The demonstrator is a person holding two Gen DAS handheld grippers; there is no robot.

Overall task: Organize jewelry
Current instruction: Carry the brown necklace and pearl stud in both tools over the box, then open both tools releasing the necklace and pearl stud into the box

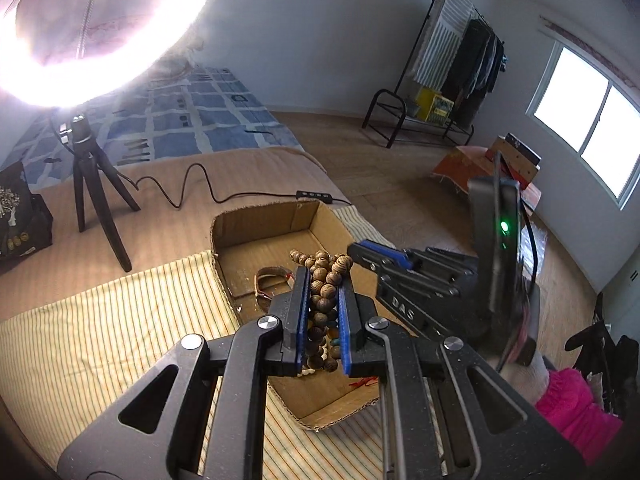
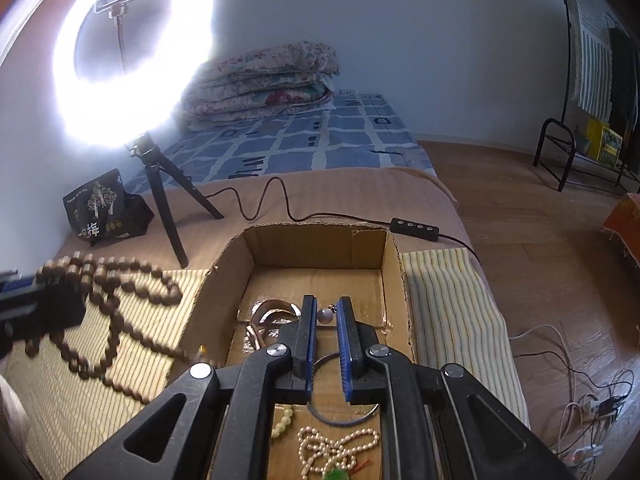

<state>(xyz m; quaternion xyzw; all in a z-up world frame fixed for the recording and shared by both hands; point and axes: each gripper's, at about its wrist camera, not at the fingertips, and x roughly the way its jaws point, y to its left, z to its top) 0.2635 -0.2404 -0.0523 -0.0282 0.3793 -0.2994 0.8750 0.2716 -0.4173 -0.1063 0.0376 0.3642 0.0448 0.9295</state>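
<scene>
Left gripper (image 1: 324, 280) is clamped on a long strand of brown wooden beads (image 1: 324, 276), round and matte, bunched between the blue ribbed pads (image 1: 305, 312). In the left wrist view the strand hangs over the cardboard box (image 1: 256, 220); the right wrist view shows the same beads (image 2: 116, 296) in loose loops, blurred, held at the left edge above the striped cloth (image 2: 152, 320) just beside the box. Right gripper (image 2: 324, 320) has its jaws parted and holds nothing, low over the box interior, near a small grey bead (image 2: 325, 315) that may sit between the tips, hard to tell.

Only the right wrist view shows the box floor near side: a cream pearl necklace (image 2: 340, 448), a thin dark hoop (image 2: 344, 420), a pale bead bracelet (image 2: 282, 426), a coppery bangle (image 2: 272, 308).

Box is corrugated, open-topped, on yellow-striped cloth over a tan blanket (image 1: 168, 176). Lit ring light (image 2: 132, 52) on a black tripod (image 2: 164, 200) stands behind, cable with inline remote (image 2: 414, 226). Beyond it lie a blue checked mattress (image 2: 320, 140) and folded floral quilts (image 2: 264, 84); wood floor, clothes rack (image 1: 460, 60), window (image 1: 592, 120).
</scene>
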